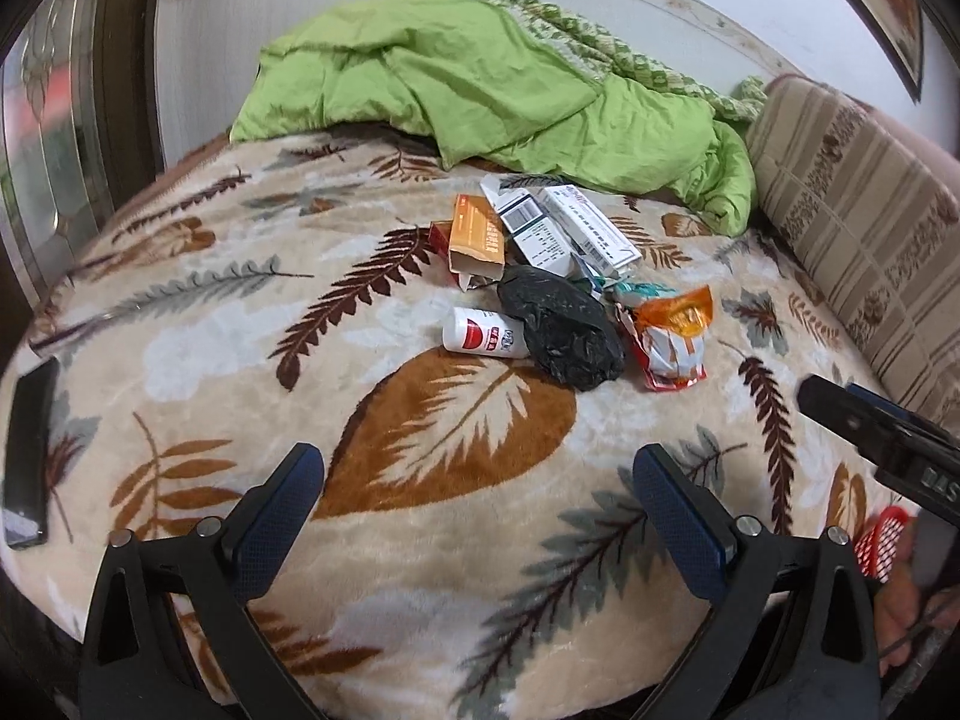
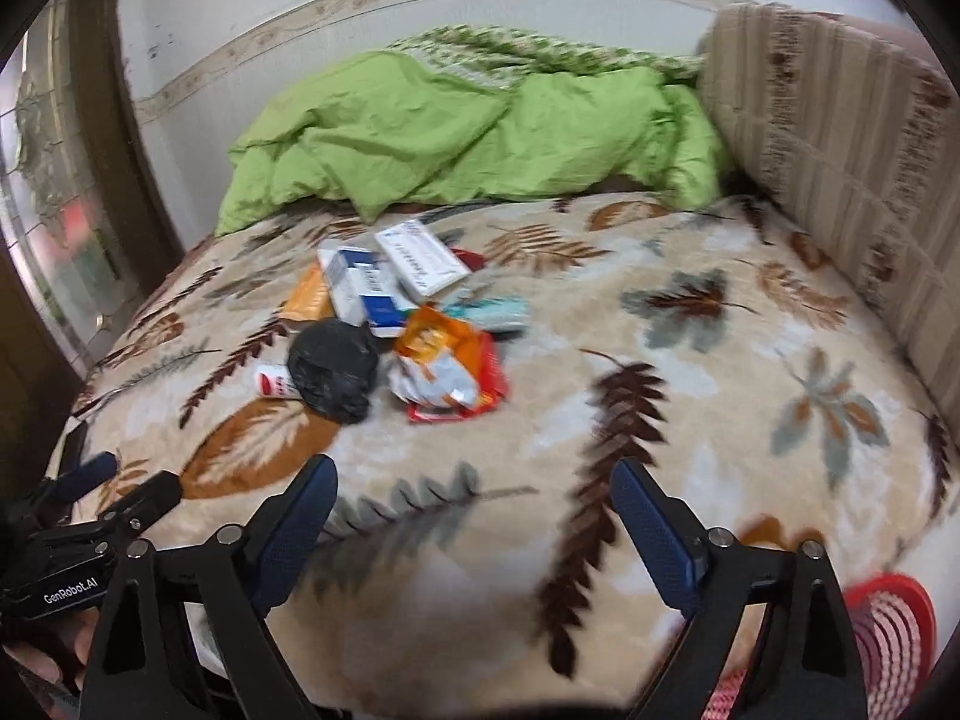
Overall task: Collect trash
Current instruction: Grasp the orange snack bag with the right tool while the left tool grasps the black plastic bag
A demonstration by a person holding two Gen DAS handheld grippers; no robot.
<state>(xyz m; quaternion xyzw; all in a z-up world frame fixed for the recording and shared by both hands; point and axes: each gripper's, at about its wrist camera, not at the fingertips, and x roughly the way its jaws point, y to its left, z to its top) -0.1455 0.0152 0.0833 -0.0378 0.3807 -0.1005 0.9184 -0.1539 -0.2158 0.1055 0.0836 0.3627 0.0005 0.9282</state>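
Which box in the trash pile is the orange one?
The orange box at the pile's left edge, open end facing the camera; the other boxes are white.

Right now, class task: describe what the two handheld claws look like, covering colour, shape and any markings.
Both are black frames with silver rivets. The left claw and right claw each carry two tapering fingers faced with blue, finely textured pads. In the right wrist view, the left claw's body shows white "GenRobot.AI" lettering.

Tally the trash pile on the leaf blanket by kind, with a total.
Cardboard boxes: 4, namely the orange box, a red box half hidden behind it, the blue-and-white box and the white box
Small white bottle: 1
Black plastic bag: 1
Orange-and-red snack wrapper: 1
Teal wrapper: 1
Total: 8; smaller scraps may be hidden.
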